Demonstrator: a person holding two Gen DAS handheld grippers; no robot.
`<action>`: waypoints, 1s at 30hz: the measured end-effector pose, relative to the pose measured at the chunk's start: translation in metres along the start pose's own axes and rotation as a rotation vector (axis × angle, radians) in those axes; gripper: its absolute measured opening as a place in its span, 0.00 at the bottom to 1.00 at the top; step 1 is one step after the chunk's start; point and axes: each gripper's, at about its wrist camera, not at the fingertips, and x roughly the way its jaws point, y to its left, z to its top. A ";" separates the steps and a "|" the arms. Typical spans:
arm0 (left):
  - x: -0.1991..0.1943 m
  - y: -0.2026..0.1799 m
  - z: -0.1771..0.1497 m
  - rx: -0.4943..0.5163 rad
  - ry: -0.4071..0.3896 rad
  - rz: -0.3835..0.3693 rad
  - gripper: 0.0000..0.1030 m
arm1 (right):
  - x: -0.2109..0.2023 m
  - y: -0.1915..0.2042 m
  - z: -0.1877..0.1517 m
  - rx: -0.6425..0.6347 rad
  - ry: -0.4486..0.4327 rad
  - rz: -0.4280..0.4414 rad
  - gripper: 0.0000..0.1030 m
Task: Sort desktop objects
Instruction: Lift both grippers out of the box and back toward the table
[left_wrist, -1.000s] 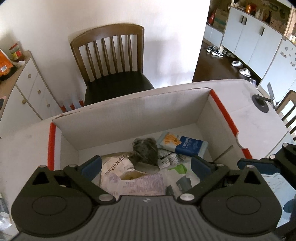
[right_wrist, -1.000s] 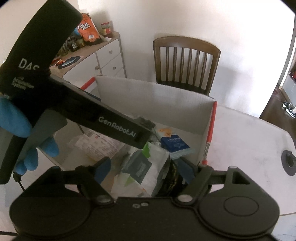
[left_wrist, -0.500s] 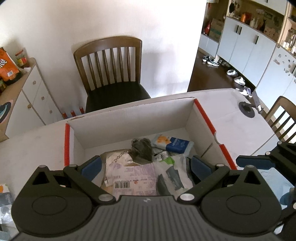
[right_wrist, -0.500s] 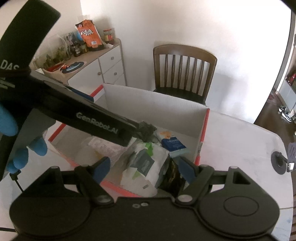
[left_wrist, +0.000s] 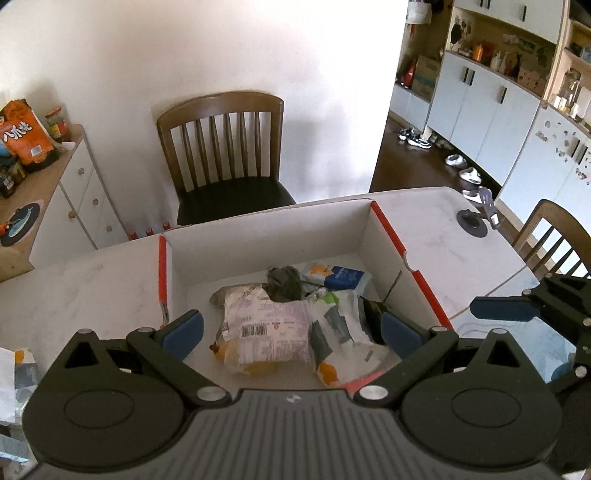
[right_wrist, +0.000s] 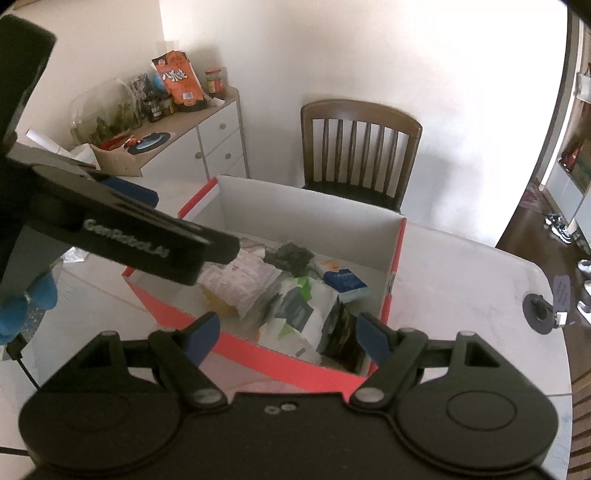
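Note:
A white cardboard box with red rims (left_wrist: 388, 229) (right_wrist: 391, 273) stands on the white table. It holds several packets: a pale barcode packet (left_wrist: 269, 328) (right_wrist: 240, 277), a white and green bag (left_wrist: 340, 332) (right_wrist: 295, 310), a blue and white pack (left_wrist: 340, 277) (right_wrist: 343, 280) and a dark crumpled bag (left_wrist: 284, 282) (right_wrist: 290, 254). My left gripper (left_wrist: 291, 330) is open and empty above the box's near side. My right gripper (right_wrist: 288, 332) is open and empty, above the box's near red rim. The left gripper's body (right_wrist: 122, 232) crosses the right wrist view.
A wooden chair (left_wrist: 221, 147) (right_wrist: 358, 147) stands behind the table. A white drawer cabinet (right_wrist: 207, 140) with snack bags and jars is at the left. A round grommet (left_wrist: 472, 221) (right_wrist: 539, 314) sits in the table at the right. Loose packets (left_wrist: 14, 373) lie at the left edge.
Both grippers have risen and pulled back from the box, so more of the box and table shows. The packets in the box lie as before.

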 end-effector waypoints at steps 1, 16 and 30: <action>-0.004 0.000 -0.003 0.000 -0.003 -0.002 1.00 | -0.002 0.001 -0.001 0.002 -0.002 -0.001 0.79; -0.043 0.013 -0.042 -0.016 -0.056 -0.002 1.00 | -0.021 0.027 -0.029 0.027 -0.011 -0.018 0.79; -0.062 0.025 -0.083 0.012 -0.089 -0.005 1.00 | -0.017 0.051 -0.057 0.024 0.018 -0.043 0.79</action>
